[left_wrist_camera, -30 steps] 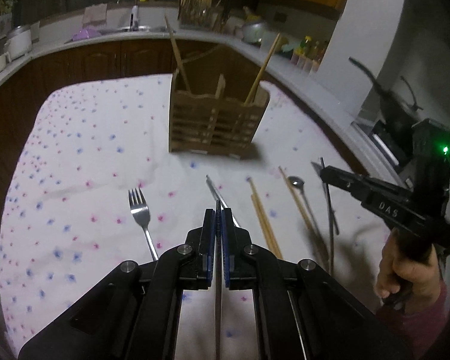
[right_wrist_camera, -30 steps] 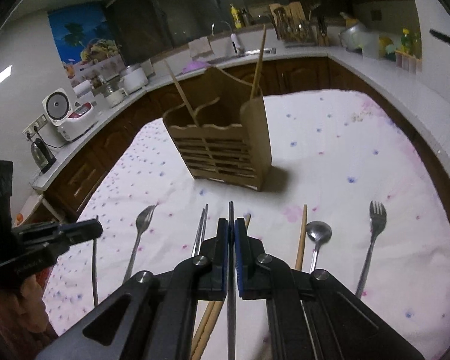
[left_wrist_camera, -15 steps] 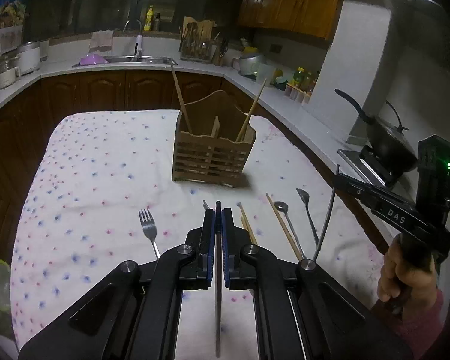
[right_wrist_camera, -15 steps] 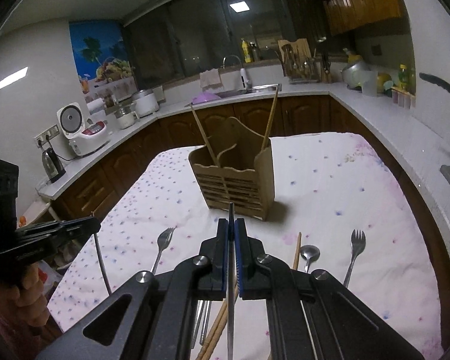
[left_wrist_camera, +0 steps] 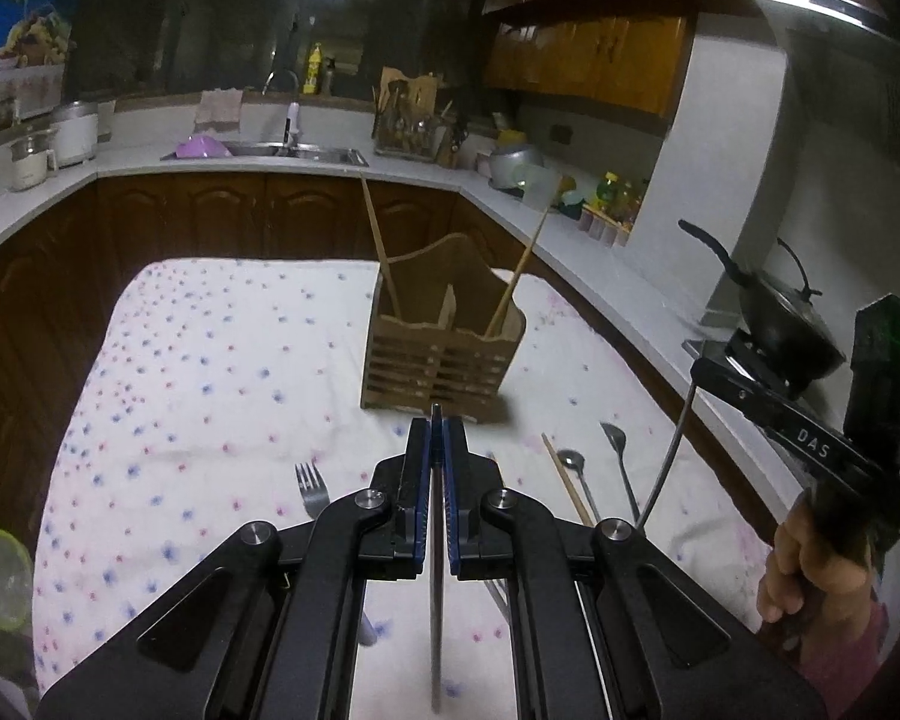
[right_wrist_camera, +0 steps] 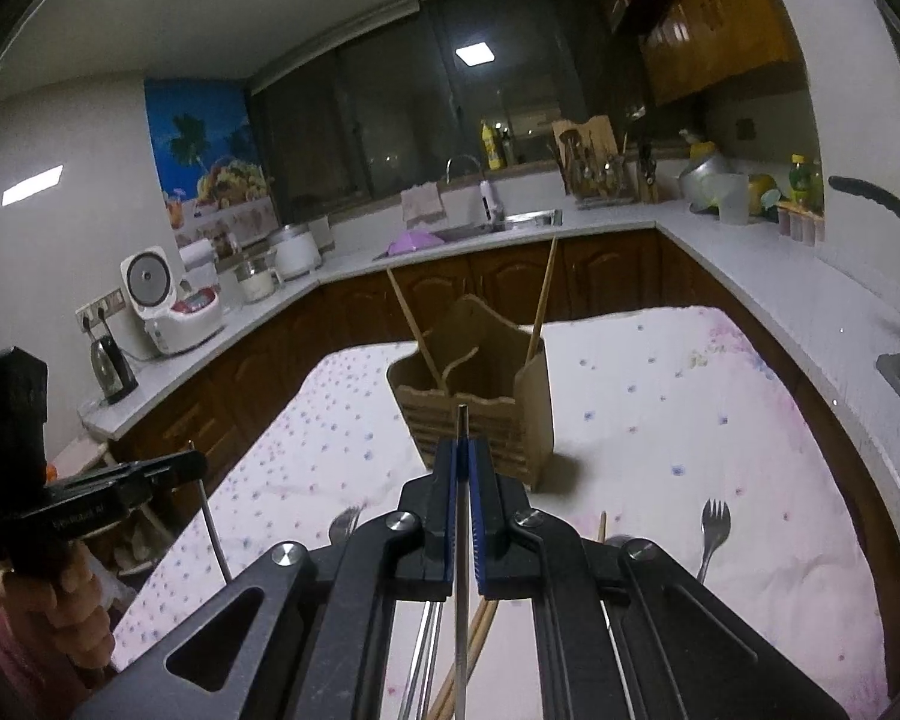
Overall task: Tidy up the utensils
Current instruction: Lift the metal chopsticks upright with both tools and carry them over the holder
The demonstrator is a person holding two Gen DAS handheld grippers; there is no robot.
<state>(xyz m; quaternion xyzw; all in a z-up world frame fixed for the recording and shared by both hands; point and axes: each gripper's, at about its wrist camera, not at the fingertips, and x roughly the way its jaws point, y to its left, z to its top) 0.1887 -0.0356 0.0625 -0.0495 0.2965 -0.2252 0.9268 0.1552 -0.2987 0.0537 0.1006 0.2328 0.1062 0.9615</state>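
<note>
Both grippers have come up off the flowered cloth (left_wrist_camera: 210,372) since a second ago, and the wooden caddy (left_wrist_camera: 441,360) now sits lower in each view, with more of the kitchen showing. I hold my left gripper (left_wrist_camera: 433,450) pressed together on a thin metal rod (left_wrist_camera: 435,600), which runs straight back between the blue pads; my right gripper (right_wrist_camera: 463,462) pinches a second thin metal rod (right_wrist_camera: 462,540) the same way, its tip poking out just ahead of the jaws. From the left view I see the right gripper off to the side with its rod hanging down from the closed tips. The caddy is slatted, pale wood with a wavy top edge and dividers, and two wooden chopsticks (left_wrist_camera: 378,252) lean out of it in opposite directions. On the cloth lie a steel fork (left_wrist_camera: 312,489) to the left, and a wooden chopstick (left_wrist_camera: 564,486), two steel spoons (left_wrist_camera: 570,459) and another fork (right_wrist_camera: 714,525) to the right, all apart from the caddy. A dark wok (left_wrist_camera: 786,324) stands on the stove beyond the table edge
</note>
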